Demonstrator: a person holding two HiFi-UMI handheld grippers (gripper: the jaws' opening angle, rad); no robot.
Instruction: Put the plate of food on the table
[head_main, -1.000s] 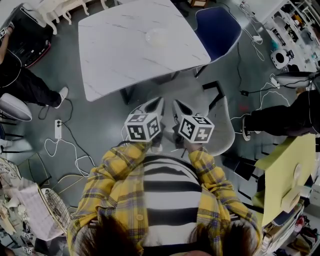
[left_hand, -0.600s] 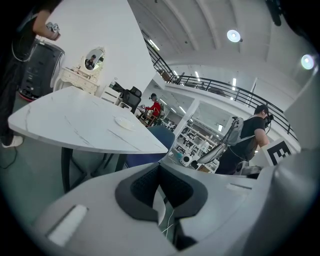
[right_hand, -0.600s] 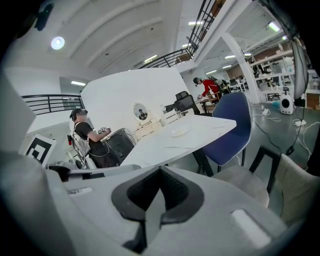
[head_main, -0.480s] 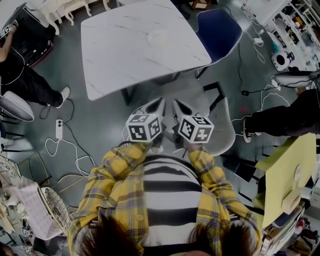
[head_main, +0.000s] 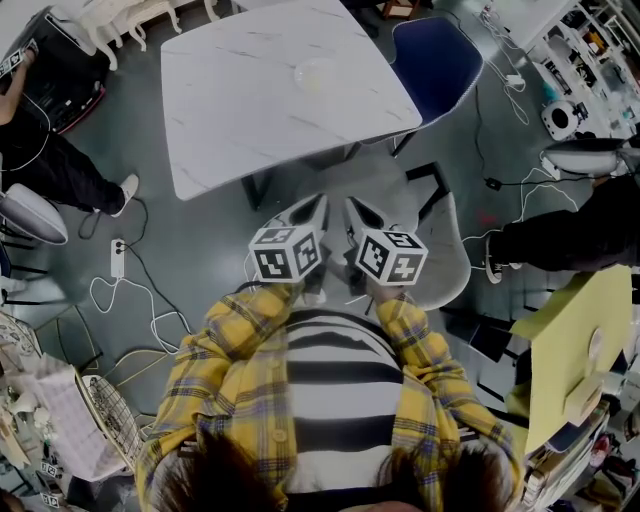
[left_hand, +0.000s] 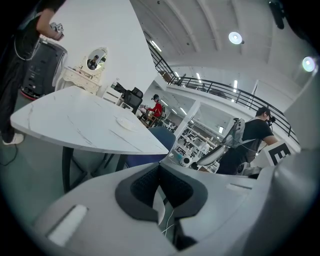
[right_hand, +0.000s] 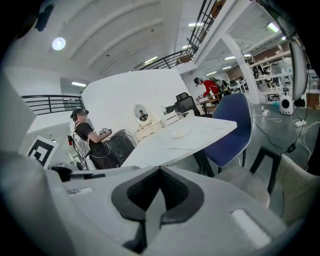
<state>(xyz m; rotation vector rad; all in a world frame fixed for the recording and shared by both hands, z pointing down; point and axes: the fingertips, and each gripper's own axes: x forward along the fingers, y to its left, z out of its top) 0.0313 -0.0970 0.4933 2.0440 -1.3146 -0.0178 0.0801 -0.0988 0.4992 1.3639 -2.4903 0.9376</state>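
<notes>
Grey floor (head_main: 200, 250) with loose white cables (head_main: 130, 300) lies below us, short of the white marble table (head_main: 280, 100). On our side of that table we hold the left gripper (head_main: 318, 203) and the right gripper (head_main: 352, 206) side by side, each with its jaws pressed together and nothing between them. Under them, just off the table's near edge, stands a pale chair (head_main: 445, 262). The plate (head_main: 315, 72) rests on the table toward its far edge; we cannot tell whether food lies on it. At the table's far right corner stands a blue chair (head_main: 435, 52).
</notes>
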